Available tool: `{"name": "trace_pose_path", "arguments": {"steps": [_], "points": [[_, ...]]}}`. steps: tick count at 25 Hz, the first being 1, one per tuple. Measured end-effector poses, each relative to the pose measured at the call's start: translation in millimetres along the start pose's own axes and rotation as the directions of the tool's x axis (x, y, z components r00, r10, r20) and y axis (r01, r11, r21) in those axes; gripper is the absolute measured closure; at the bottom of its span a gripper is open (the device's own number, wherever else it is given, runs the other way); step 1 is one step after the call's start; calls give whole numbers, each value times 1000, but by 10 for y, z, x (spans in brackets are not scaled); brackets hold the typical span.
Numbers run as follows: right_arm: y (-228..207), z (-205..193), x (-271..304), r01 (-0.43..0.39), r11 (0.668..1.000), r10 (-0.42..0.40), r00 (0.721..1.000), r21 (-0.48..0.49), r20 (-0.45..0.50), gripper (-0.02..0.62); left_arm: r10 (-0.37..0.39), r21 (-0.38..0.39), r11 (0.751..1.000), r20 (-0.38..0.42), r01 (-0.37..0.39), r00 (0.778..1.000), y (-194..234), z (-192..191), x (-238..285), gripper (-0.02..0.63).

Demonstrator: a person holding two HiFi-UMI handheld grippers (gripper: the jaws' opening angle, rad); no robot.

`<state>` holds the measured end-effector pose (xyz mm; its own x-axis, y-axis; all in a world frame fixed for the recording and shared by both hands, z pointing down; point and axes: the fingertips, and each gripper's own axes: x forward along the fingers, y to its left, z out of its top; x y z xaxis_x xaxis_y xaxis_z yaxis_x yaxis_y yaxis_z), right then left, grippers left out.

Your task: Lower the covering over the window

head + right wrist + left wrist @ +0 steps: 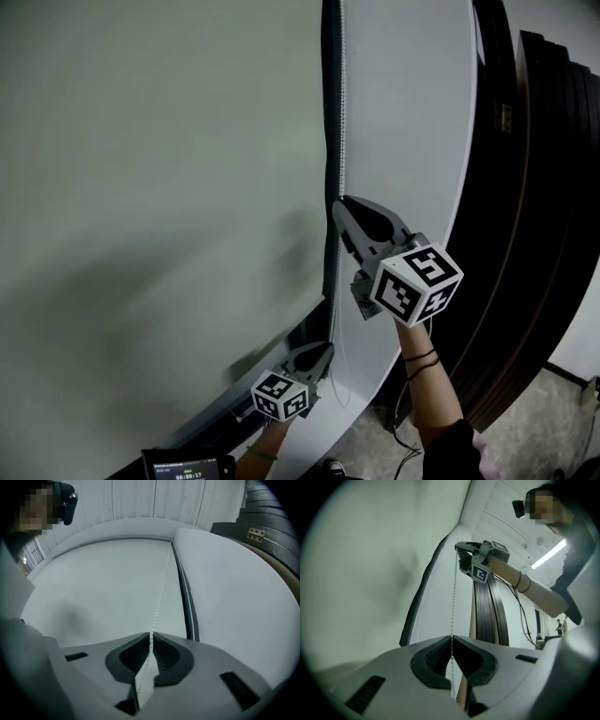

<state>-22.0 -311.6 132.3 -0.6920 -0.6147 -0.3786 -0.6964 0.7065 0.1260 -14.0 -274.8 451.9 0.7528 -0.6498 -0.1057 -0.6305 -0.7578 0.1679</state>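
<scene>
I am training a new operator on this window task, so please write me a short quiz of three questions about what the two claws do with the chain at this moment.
1. True or false: the right claw holds the bead chain higher up than the left claw does.
2. What runs between the jaws of the left claw? A: nothing. B: the bead chain. C: a wooden rod.
3. Fill in: both claws are ___ on the chain.

Key: 1 true; 2 B; 3 shut.

Bare wall (412, 112) lies open between bead chain (342, 94) and black panels (534, 187)
</scene>
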Motion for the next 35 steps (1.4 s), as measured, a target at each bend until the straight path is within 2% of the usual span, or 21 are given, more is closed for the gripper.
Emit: {"name": "trace_pose_path", "arguments": {"steps": [3, 6, 8, 10, 13, 14, 15, 16, 19, 22, 24, 26, 29, 32, 35], "points": [[-36, -119, -34, 11, 999, -10, 1000, 44, -6, 578, -6, 6, 1000, -48, 7, 999, 30, -129, 42, 597], [-46, -498, -132, 37, 998, -34, 997, 48, -66, 578, 6, -18, 1000, -144, -9, 990, 83, -500, 2, 597], [-11, -821, -269, 57, 995, -48, 993, 87, -107, 580, 19, -53, 998, -227, -32, 974, 93, -828, -114, 597], [41, -1203, -431, 84, 991, -66, 984, 103, -166, 580, 20, -57, 997, -344, -42, 939, 73, -1209, -255, 597], [103, -1839, -700, 129, 983, -92, 962, 131, -258, 580, 11, -44, 998, -507, -39, 862, 41, -1780, -511, 595], [112, -2028, -798, 146, 979, -102, 954, 143, -282, 580, 9, -49, 998, -536, -42, 844, 31, -1913, -596, 594], [118, -2194, -893, 163, 975, -111, 946, 153, -303, 580, 4, -66, 997, -544, -48, 839, 22, -1992, -663, 594], [123, -2337, -980, 178, 971, -119, 939, 159, -324, 580, -5, -97, 994, -529, -54, 849, 16, -2008, -703, 594], [156, -2645, -1174, 199, 966, -127, 920, 162, -372, 580, 13, -170, 982, -381, -84, 924, 107, -1683, -658, 592], [193, -2743, -1259, 206, 964, -132, 919, 166, -371, 580, 50, -137, 987, -204, -79, 978, 267, -966, -434, 592], [224, -2743, -1257, 200, 967, -131, 922, 158, -364, 580, 17, -90, 996, -73, -23, 997, 292, -315, -225, 575], [267, -2747, -1237, 189, 971, -125, 924, 149, -360, 581, -45, -26, 999, 57, 47, 997, 223, 411, -42, 551], [310, -2758, -1241, 185, 970, -118, 926, 160, -360, 581, -144, 98, 987, 196, 126, 970, -5, 1381, 170, 531], [330, -2765, -1265, 185, 968, -113, 925, 171, -362, 583, -207, 213, 965, 240, 157, 948, -163, 1987, 388, 522], [357, -2764, -1290, 185, 966, -110, 927, 179, -360, 583, -226, 262, 952, 250, 159, 941, -169, 2293, 576, 522]]}}
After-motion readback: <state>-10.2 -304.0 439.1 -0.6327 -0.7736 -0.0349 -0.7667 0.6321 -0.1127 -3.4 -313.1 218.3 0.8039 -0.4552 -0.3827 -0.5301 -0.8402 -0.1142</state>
